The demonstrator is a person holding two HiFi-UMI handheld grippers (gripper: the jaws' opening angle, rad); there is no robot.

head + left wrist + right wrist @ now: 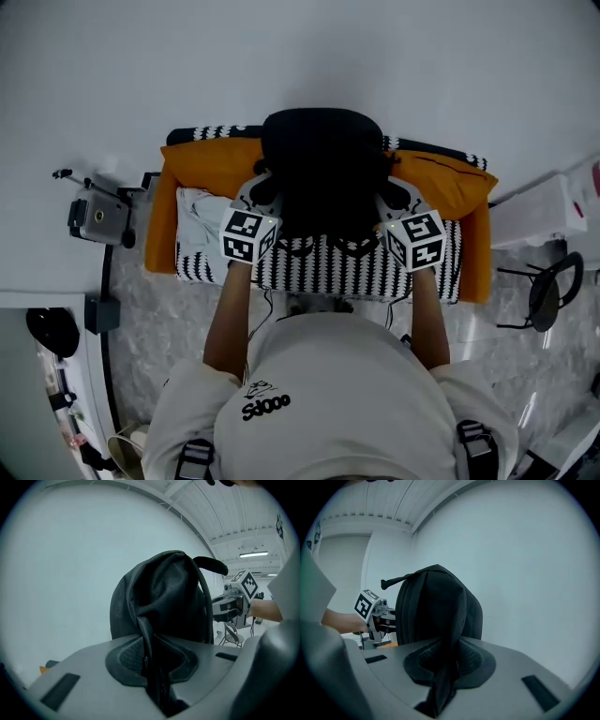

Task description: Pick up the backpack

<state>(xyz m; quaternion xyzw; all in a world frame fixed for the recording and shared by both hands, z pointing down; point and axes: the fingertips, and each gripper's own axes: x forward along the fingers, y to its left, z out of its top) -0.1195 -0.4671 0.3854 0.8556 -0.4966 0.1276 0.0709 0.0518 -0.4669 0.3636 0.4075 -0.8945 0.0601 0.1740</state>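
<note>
Layout, taken from the tools:

- Backpack (pixel 323 173) hangs between the two tools: left tool (pixel 265 192) at its left flank, right tool (pixel 394 197) at its right flank.
- A fold of the backpack sits between each tool's jaws, pinched there.
- From the left tool, the right tool lies beyond the backpack, to the right.
- Blanket (pixel 202 164) lies below the backpack and runs out past both tools, left and right.
- Cover (pixel 328 267) lies below the tools, on the blanket's near side, toward the person.
- Device on a stand (pixel 98 217) is well left of the left tool.
- Chair (pixel 548 291) stands on the floor (pixel 483 323), well right of the right tool.
</note>
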